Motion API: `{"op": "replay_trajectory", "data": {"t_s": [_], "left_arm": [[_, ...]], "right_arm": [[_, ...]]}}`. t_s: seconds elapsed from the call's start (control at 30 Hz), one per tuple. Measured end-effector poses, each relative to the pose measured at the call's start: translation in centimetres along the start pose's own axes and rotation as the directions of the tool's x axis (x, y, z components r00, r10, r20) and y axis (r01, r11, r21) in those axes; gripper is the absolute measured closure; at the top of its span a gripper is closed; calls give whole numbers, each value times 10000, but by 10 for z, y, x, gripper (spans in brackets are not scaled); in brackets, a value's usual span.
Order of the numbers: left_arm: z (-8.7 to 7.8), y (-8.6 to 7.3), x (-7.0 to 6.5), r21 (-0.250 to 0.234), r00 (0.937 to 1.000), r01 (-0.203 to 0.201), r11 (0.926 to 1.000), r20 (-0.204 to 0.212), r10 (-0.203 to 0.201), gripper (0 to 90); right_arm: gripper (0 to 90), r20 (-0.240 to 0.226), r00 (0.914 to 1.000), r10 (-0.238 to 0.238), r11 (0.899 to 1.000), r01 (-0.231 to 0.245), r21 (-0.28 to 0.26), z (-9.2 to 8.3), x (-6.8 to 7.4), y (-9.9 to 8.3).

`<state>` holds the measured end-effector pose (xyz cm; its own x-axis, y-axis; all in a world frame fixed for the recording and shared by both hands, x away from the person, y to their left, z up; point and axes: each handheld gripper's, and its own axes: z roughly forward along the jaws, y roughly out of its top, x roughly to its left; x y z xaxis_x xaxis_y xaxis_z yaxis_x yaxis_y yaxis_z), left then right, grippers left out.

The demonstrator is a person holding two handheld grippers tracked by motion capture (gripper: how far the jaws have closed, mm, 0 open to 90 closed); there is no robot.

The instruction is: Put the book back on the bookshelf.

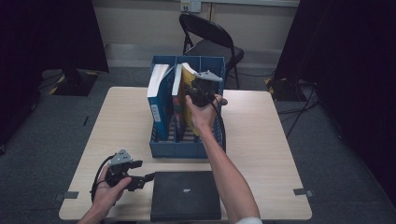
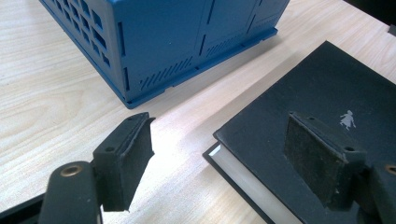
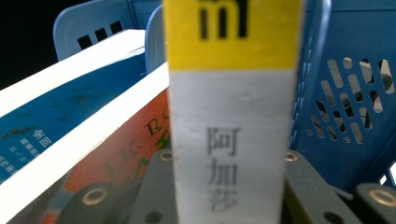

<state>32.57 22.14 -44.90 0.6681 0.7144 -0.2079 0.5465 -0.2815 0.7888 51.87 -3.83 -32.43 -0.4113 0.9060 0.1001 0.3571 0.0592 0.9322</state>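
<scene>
The right gripper [image 1: 201, 88] is clamped on the spine of a yellow book [image 3: 233, 116], holding it upright over the right-hand slot of the blue rack [image 1: 161, 148] at the far middle of the table [image 1: 261, 140]. Two more books stand in the slots beside it. The left gripper [image 1: 140, 177] rests near the front left corner, jaws wide apart and holding nothing, just beside a black book [image 1: 187, 196] lying flat at the front edge.

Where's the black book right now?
In the high view, the black book lies flat at the table's near edge, just in front of the blue file rack, with the open left gripper at its left corner.
</scene>
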Motion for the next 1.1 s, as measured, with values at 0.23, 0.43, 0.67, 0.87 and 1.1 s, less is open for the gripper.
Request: {"op": "replay_trajectory", "data": {"t_s": [0.23,0.43,0.67,0.87,1.1], "left_arm": [[0,0,-1,-5,10000,-43,10000,14,43,236],[0,0,0,0,10000,-7,10000,21,7,236],[0,0,0,12,10000,-17,10000,31,17,236],[0,0,-1,9,10000,-67,10000,25,67,236],[1,1,-2,34,10000,-61,10000,41,60,236]], "right_arm": [[725,137,9997,-188,9998,187,57,5,7,-7],[717,-73,9998,-200,9998,201,84,7,9,-11],[717,-82,9992,-381,9989,383,258,7,11,-20],[688,-300,9984,-478,9981,489,362,3,9,-21],[653,-216,9987,-458,9973,470,570,1,9,-18]]}}
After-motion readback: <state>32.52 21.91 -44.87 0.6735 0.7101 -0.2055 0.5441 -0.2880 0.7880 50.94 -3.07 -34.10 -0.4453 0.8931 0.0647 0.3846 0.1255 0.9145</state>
